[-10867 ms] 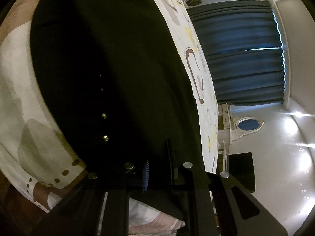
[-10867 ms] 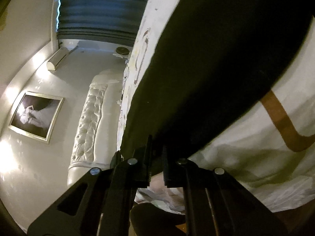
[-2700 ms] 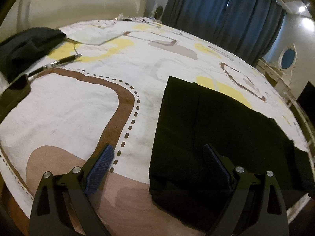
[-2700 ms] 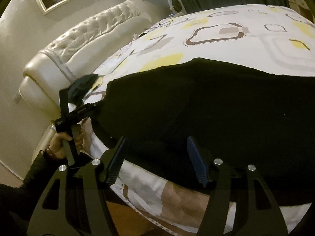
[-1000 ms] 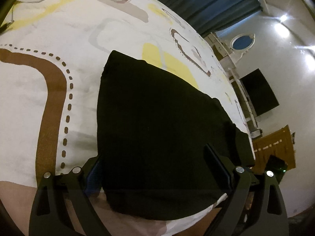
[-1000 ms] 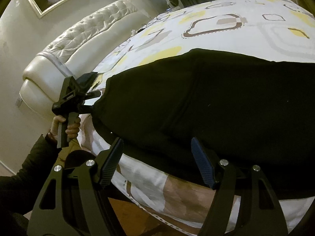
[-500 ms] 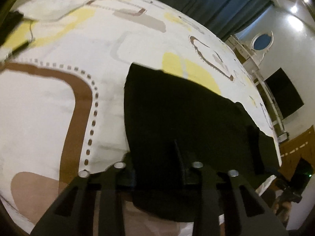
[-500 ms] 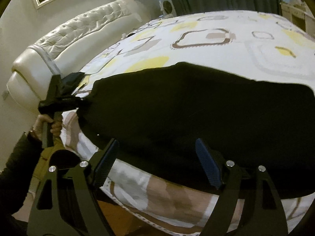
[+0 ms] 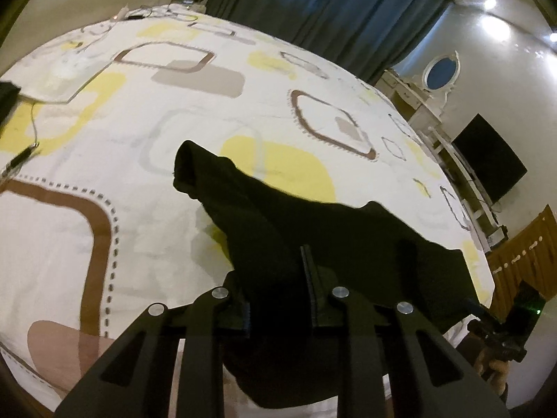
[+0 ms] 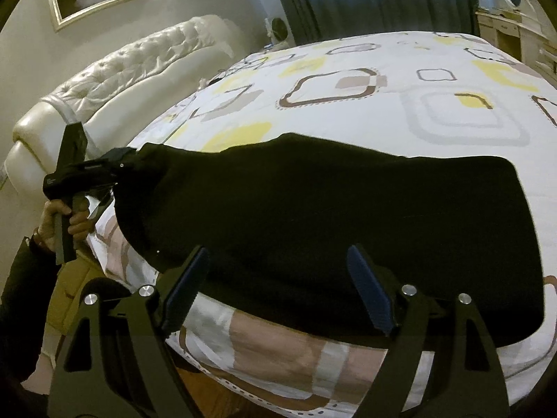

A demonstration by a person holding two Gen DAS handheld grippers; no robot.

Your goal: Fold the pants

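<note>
Black pants (image 10: pixel 313 216) lie folded on the patterned bedspread (image 10: pixel 435 80) near the bed's front edge. My left gripper (image 9: pixel 278 299) is shut on the left end of the pants (image 9: pixel 278 230) and lifts it off the bed, so the cloth rises in a ridge. It also shows in the right wrist view (image 10: pixel 115 170), gripping that end. My right gripper (image 10: pixel 278 289) is open and empty, its fingers (image 10: pixel 369 292) over the pants' near edge. It shows at the lower right in the left wrist view (image 9: pixel 511 327).
A white tufted headboard (image 10: pixel 122 73) runs along the left. Dark blue curtains (image 9: pixel 330 10) hang behind the bed. A white dresser with an oval mirror (image 9: pixel 440 73) and a black screen (image 9: pixel 487 160) stand at the right. A cable (image 9: pixel 21 160) lies on the bedspread's left.
My left gripper has shut on the left end of the pants and lifted it. My right gripper has stayed open over the near edge.
</note>
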